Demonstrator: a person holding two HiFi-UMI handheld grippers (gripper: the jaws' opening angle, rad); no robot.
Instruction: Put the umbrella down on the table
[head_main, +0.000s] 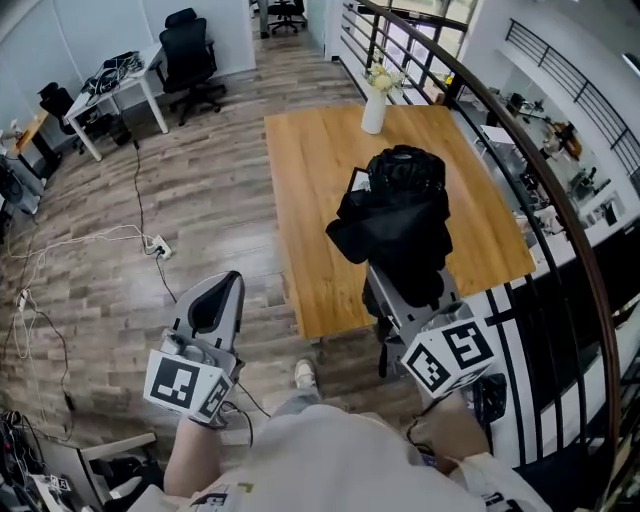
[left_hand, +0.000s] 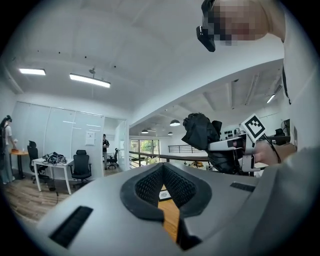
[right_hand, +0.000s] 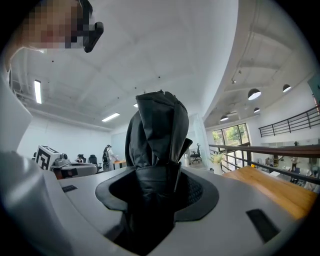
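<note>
Wooden surface (head_main: 320, 190) ahead, vase (head_main: 373, 108) at its far end. Right gripper (right_hand: 156, 187) is clamped on the folded black umbrella (head_main: 395, 225), held above the near edge; left gripper (head_main: 222, 290) has its jaws together, empty. Carry step, judged: next, lower onto open wood, then release.

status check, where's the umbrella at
Left gripper shut, empty. Right gripper shut on umbrella, not yet on table. Vase at far edge, well clear.

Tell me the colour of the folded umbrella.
Black. The umbrella shows best in the head view, against the wooden table.
</note>
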